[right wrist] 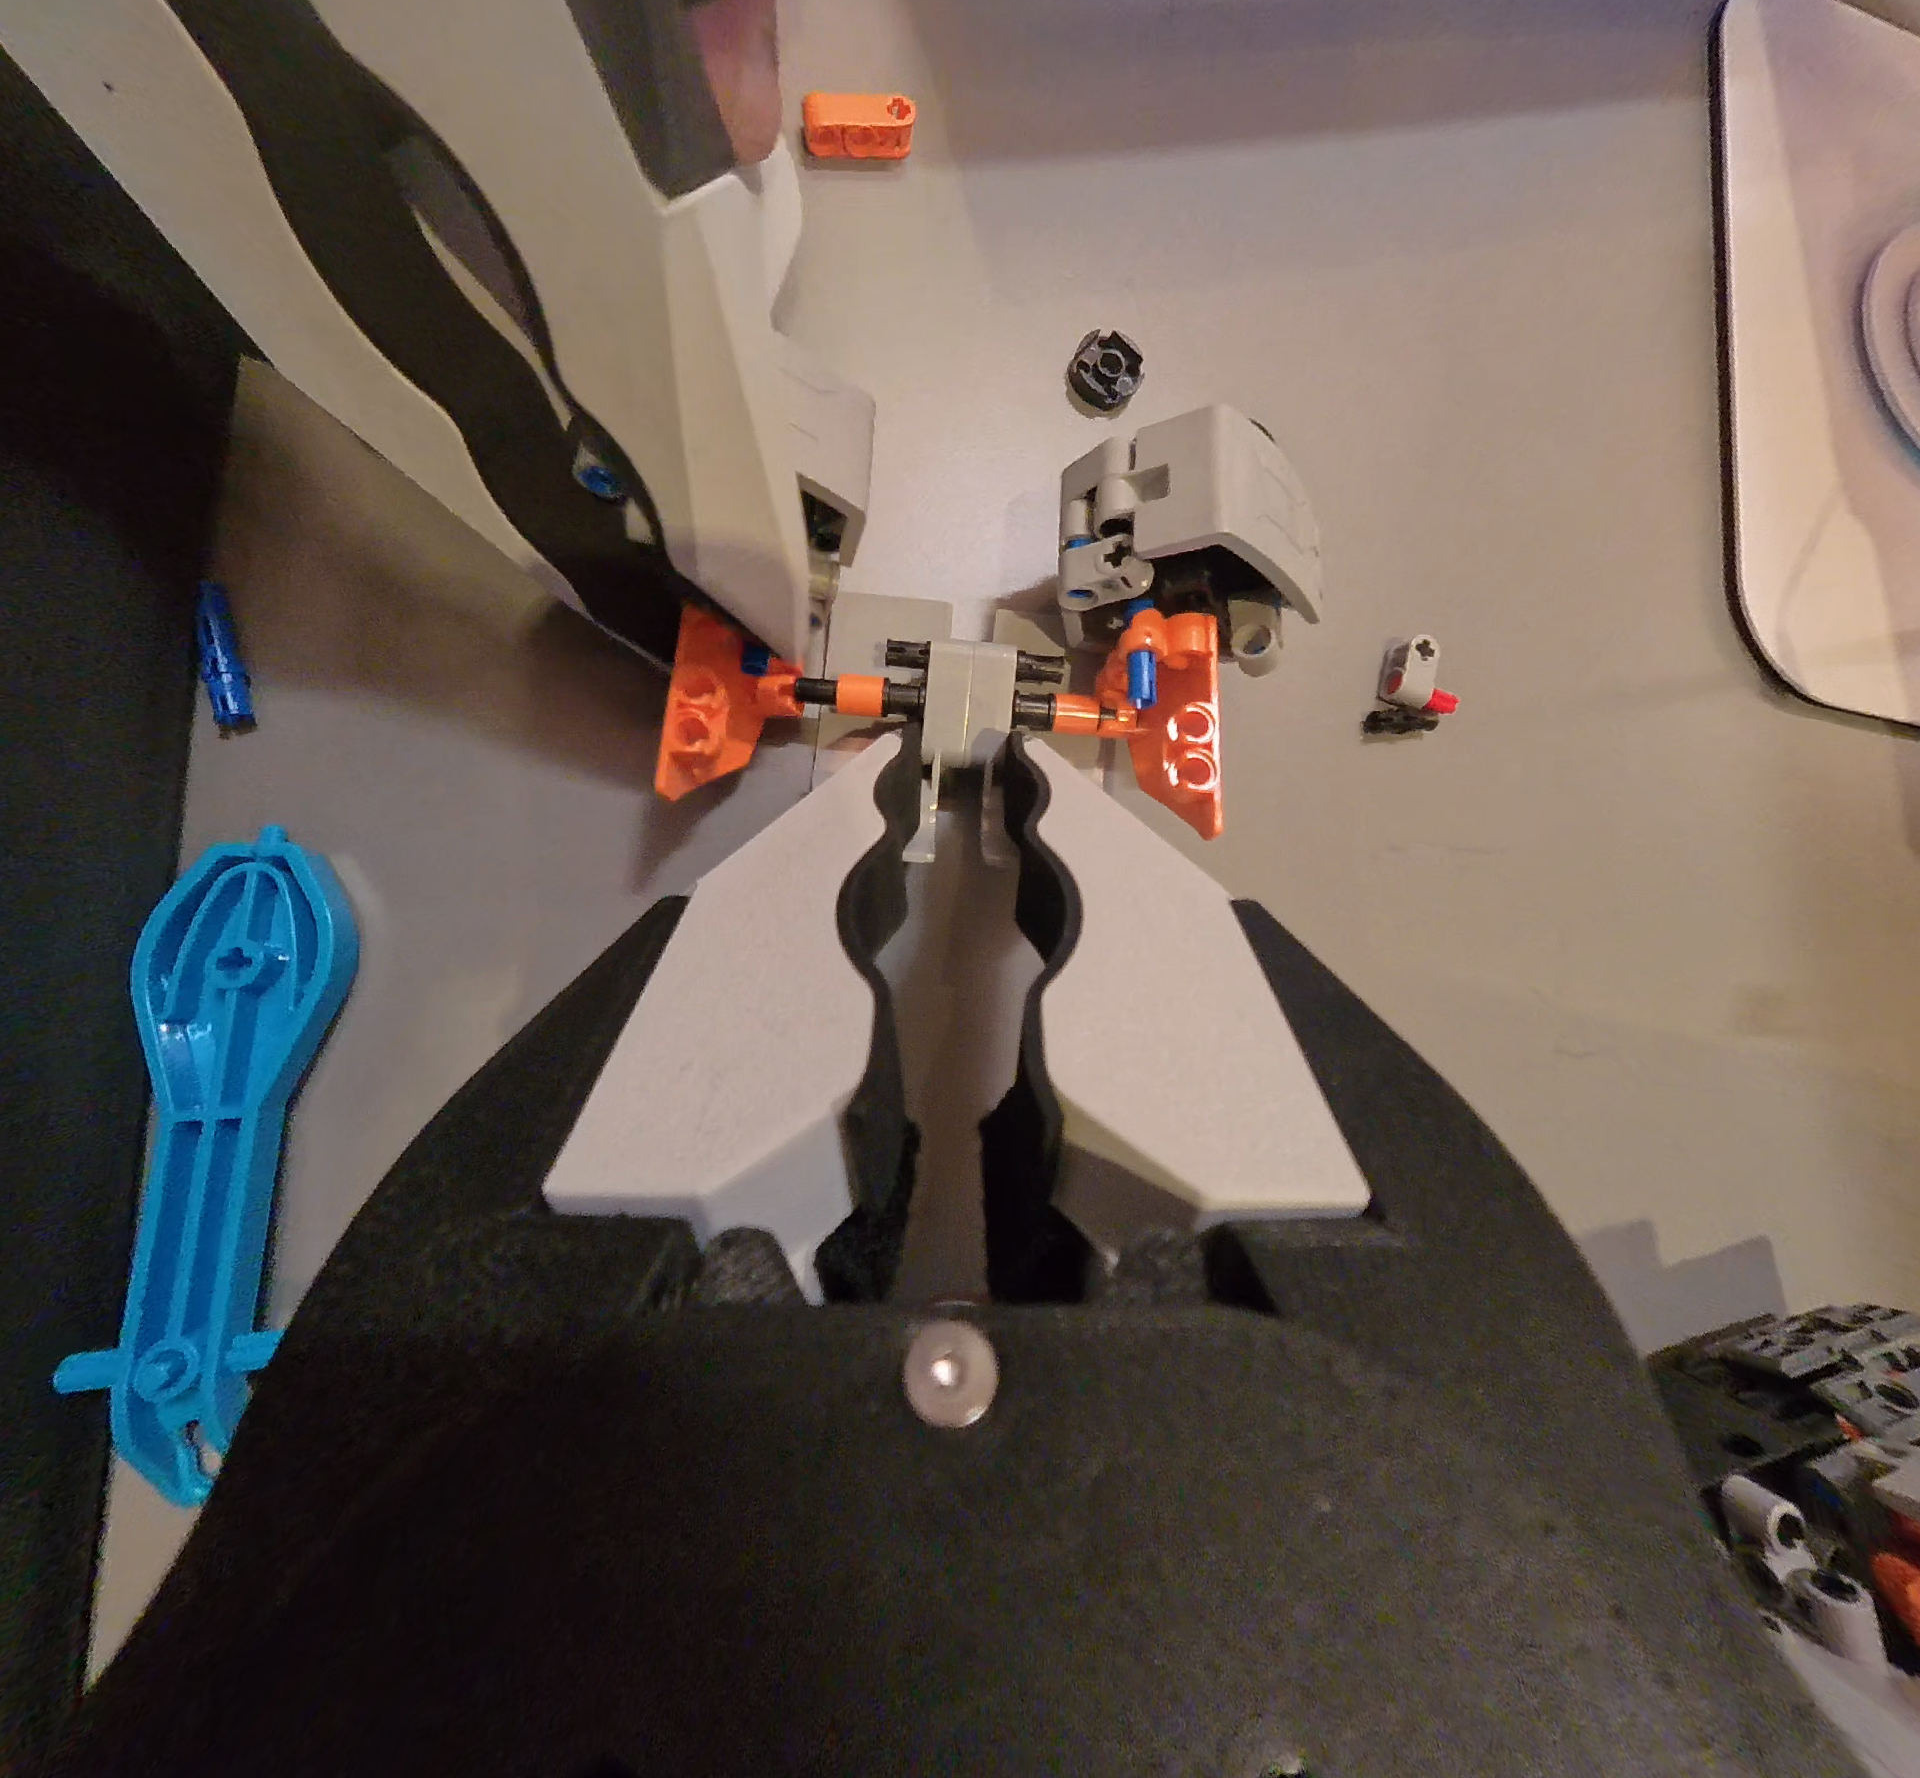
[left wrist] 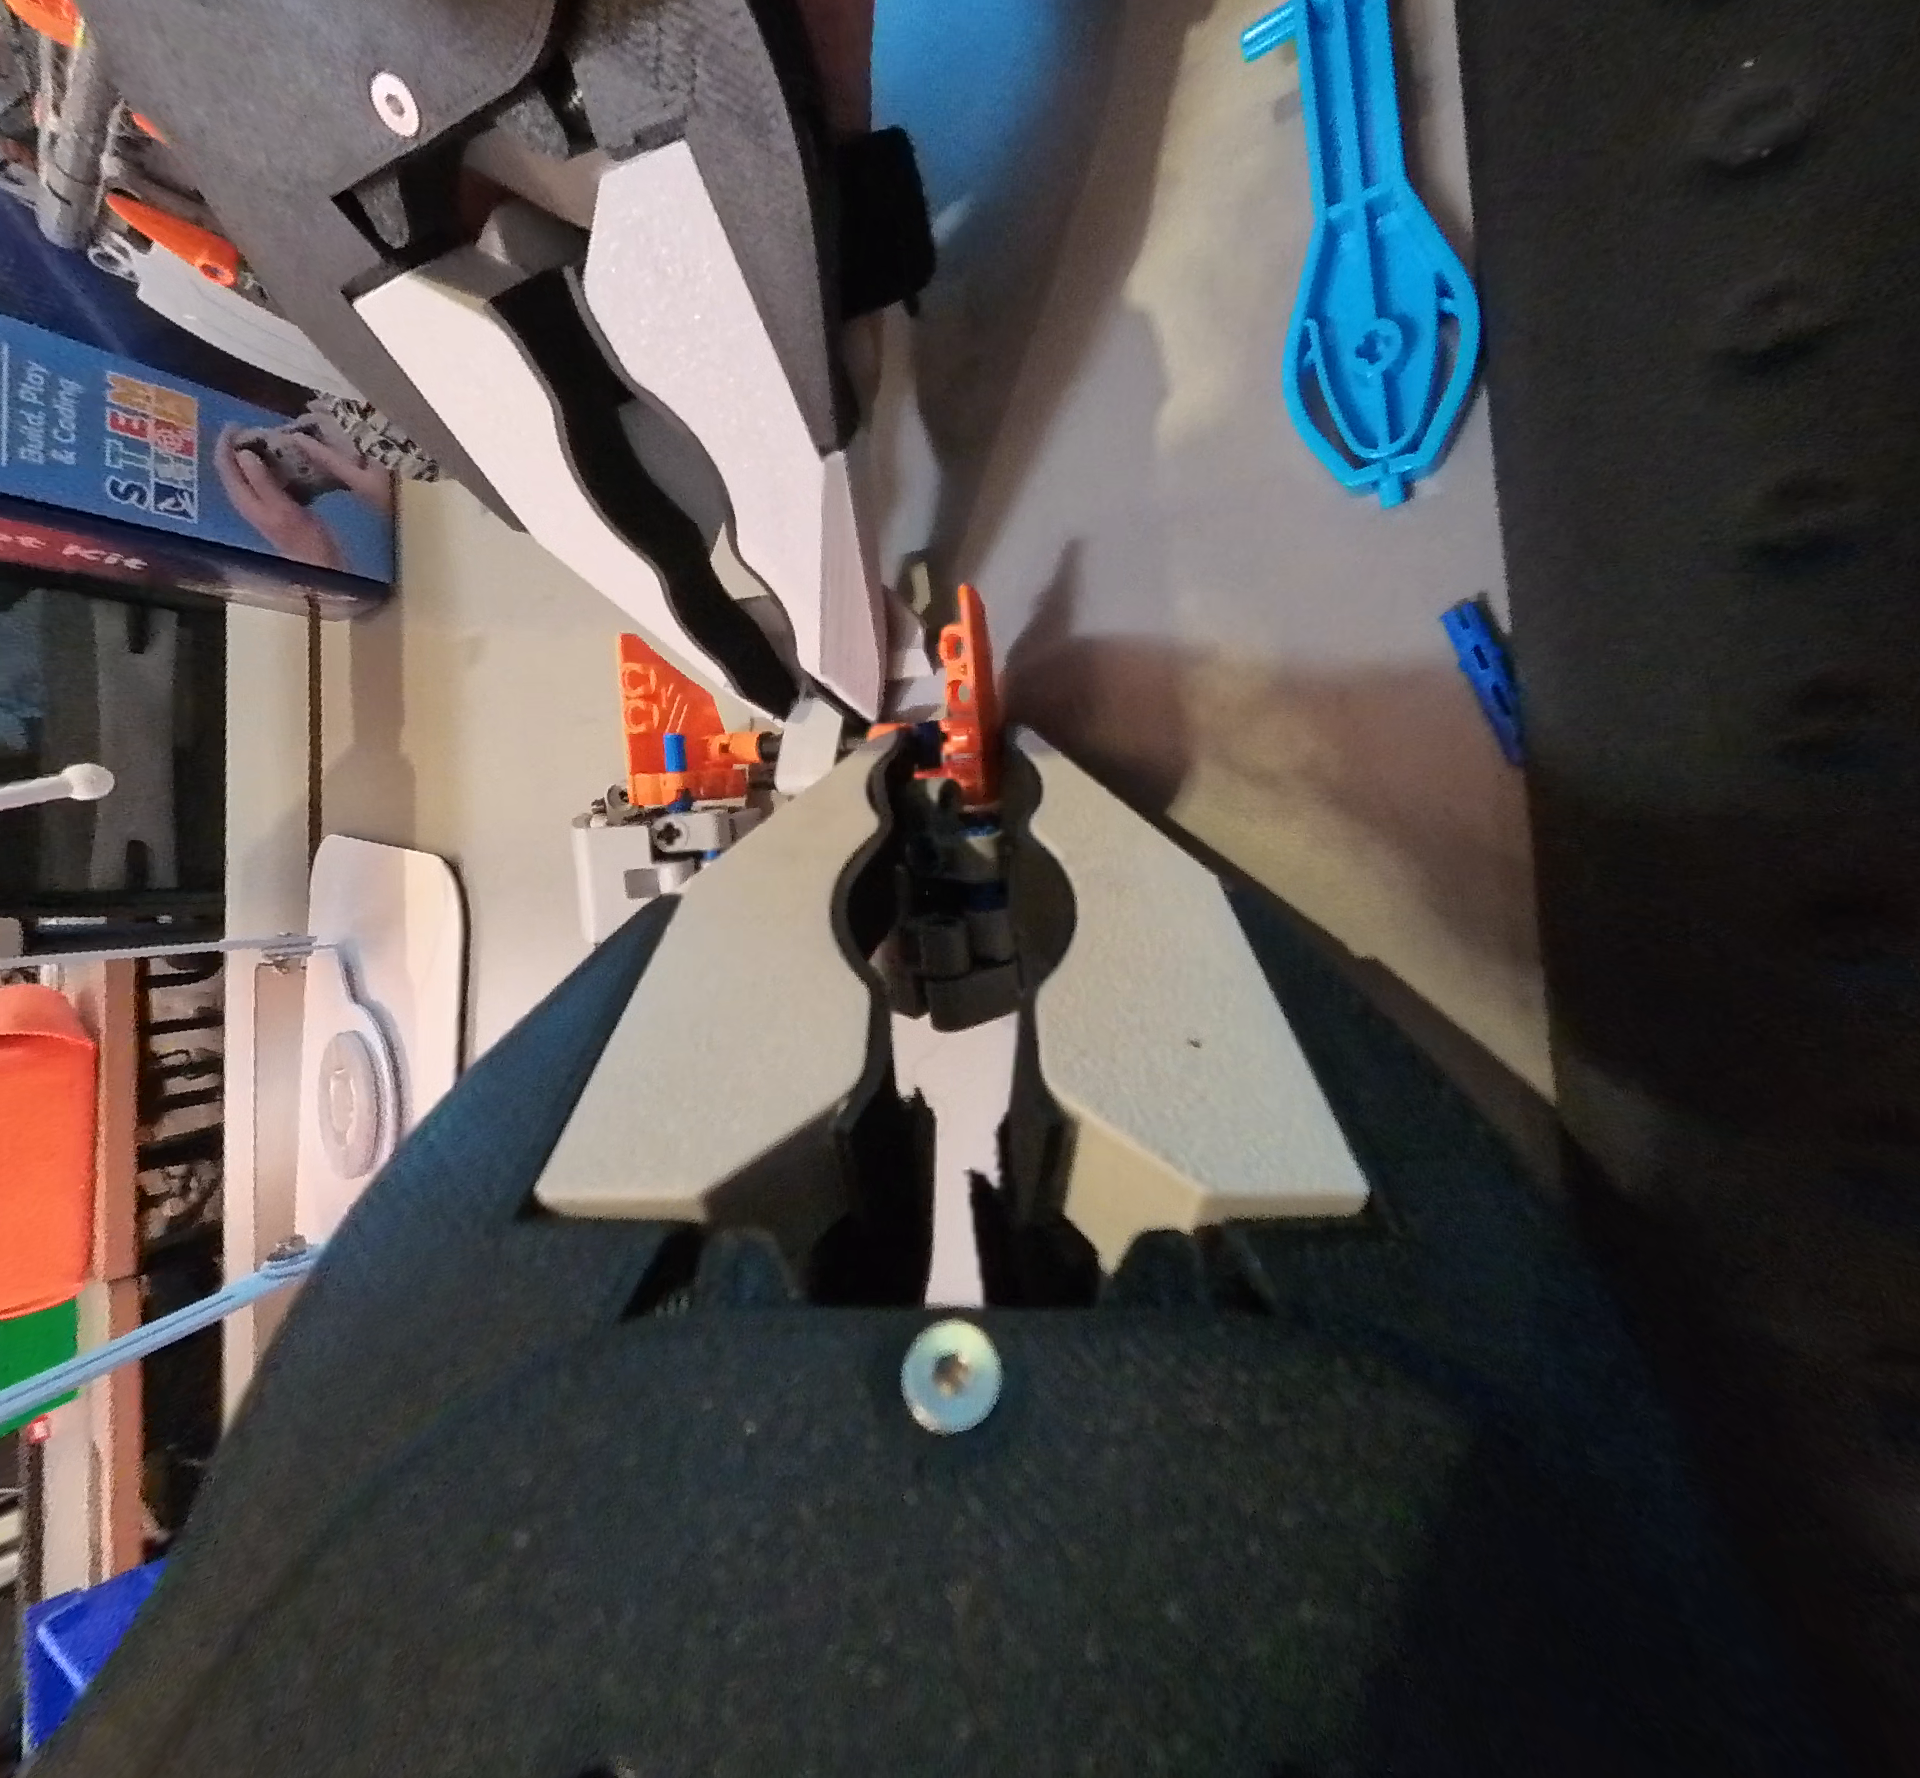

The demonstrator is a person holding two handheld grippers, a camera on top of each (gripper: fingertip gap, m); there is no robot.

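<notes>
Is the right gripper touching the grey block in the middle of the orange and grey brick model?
Touching. In the right wrist view, the right gripper has its fingertips closed on both sides of the grey block of the brick model, with no gap visible.

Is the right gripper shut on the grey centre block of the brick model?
Shut: right gripper fingers press both sides of the grey centre block between the orange wings.

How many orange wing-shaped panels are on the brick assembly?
2: left orange panel beside the left tongs; right orange panel below the grey curved shell. Others may be hidden.
</notes>
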